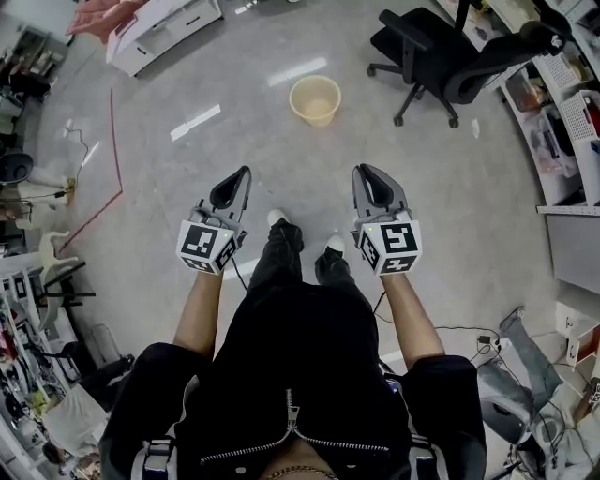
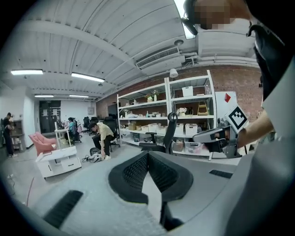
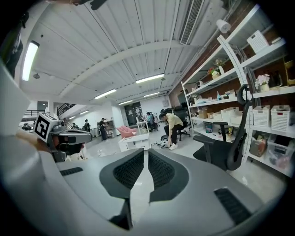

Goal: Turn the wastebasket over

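Observation:
A pale yellow wastebasket (image 1: 315, 99) stands upright on the grey floor, its mouth facing up, some way ahead of me. Both grippers are held out level in front of the person, well short of the basket. My left gripper (image 1: 242, 175) is shut with nothing between its jaws; in its own view the closed tips (image 2: 147, 154) point across the room. My right gripper (image 1: 364, 172) is also shut and holds nothing (image 3: 146, 152). The basket shows in neither gripper view. Each gripper view catches the other gripper at its side.
A black office chair (image 1: 441, 56) stands right of the basket, with shelving (image 1: 562, 103) along the right wall. A white low cabinet (image 1: 159, 28) sits at the far left. A red line (image 1: 114, 159) runs across the floor. Other people are far across the room (image 3: 173, 124).

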Tool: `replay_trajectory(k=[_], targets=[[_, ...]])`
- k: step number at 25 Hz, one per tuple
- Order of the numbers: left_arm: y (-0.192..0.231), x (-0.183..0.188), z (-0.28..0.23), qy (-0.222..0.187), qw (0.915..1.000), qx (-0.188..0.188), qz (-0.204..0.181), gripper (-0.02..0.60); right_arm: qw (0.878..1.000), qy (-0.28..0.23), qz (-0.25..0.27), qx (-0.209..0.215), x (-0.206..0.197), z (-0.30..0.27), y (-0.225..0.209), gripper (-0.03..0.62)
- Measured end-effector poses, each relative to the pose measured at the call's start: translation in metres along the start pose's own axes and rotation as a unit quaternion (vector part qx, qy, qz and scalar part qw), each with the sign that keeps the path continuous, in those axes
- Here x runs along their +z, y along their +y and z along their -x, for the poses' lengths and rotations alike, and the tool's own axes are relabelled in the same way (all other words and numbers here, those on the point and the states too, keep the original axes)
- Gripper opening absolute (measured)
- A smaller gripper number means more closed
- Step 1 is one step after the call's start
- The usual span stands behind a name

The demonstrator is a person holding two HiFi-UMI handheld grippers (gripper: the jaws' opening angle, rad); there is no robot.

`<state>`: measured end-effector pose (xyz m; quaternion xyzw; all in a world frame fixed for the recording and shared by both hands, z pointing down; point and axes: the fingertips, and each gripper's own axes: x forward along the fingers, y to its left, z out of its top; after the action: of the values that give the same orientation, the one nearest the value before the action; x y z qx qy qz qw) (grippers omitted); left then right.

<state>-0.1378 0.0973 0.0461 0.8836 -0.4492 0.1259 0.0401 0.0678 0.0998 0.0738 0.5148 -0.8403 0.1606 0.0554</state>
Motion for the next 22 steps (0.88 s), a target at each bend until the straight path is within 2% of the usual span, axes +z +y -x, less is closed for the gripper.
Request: replay_trajectory(k=[4, 13, 19, 22], targets=[[0.008, 0.011, -0.03, -0.007, 1.0, 0.001, -0.001, 0.003, 1.0, 0.0, -0.001, -0.015, 0.001, 0.002, -0.026, 0.017], [0.02, 0.007, -0.114, -0.002, 0.9994, -0.035, 0.006, 0.003, 0.998, 0.003, -0.014, -0.065, 0.002, -0.007, -0.081, 0.023], [0.065, -0.017, -0.179, 0.012, 0.9981, -0.057, 0.021, 0.004, 0.996, 0.035, -0.008, -0.079, 0.003, -0.068, -0.107, 0.025], [0.092, -0.032, -0.222, 0.026, 0.9972, -0.069, 0.016, 0.003, 0.995, 0.064, -0.004, -0.073, 0.003, -0.114, -0.12, 0.026]])
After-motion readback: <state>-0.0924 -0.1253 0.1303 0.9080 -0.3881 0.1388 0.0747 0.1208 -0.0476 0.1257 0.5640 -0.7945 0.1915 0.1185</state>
